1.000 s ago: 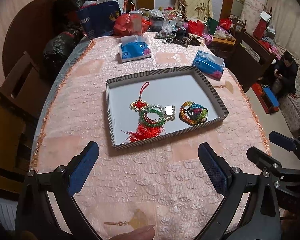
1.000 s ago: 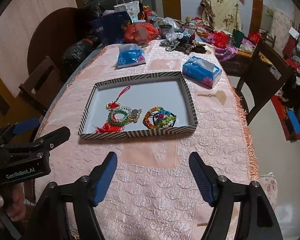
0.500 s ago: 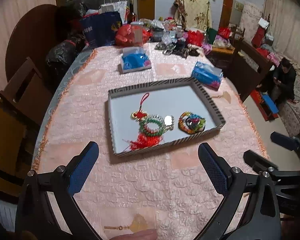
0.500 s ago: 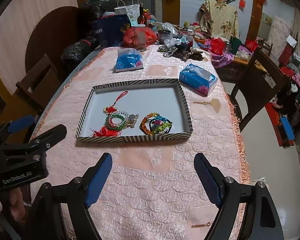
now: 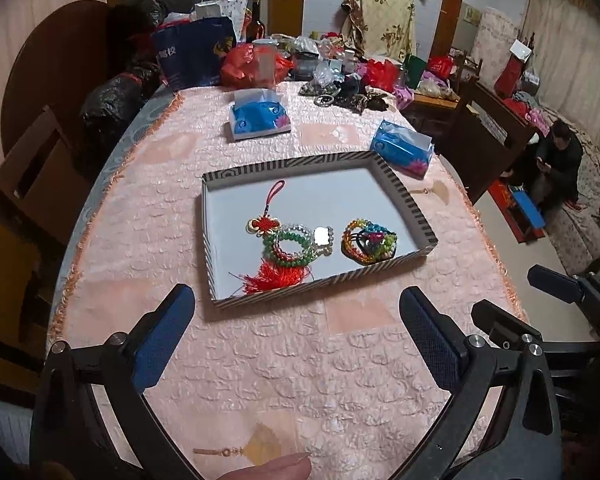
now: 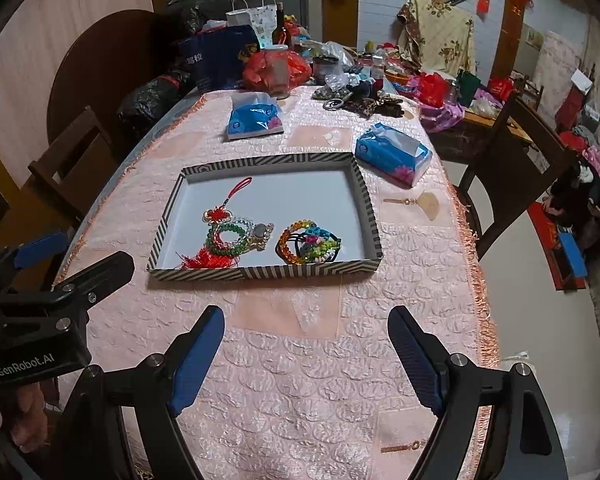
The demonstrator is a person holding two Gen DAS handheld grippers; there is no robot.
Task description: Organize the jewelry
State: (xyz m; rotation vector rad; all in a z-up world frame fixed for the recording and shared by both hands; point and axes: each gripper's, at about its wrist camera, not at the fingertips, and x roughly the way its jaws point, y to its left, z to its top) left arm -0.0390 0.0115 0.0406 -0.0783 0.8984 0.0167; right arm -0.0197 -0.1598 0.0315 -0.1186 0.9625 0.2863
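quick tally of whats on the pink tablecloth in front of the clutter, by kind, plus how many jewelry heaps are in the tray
Blue tissue packs: 2 (one far left, one right by the tray corner)
Striped cardboard tray: 1
Jewelry heaps in the tray: 2 (red-tasselled knot with green bead bracelets, multicoloured bead bracelets)
Total: 5

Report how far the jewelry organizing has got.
Done: nothing clearly. The red knotted tassel charm, green bead bracelet and multicoloured bead bracelets lie bunched in the striped shallow box. In hand: nothing; the left gripper and right gripper hang open over the pink tablecloth. Left: separating and arranging the pieces.
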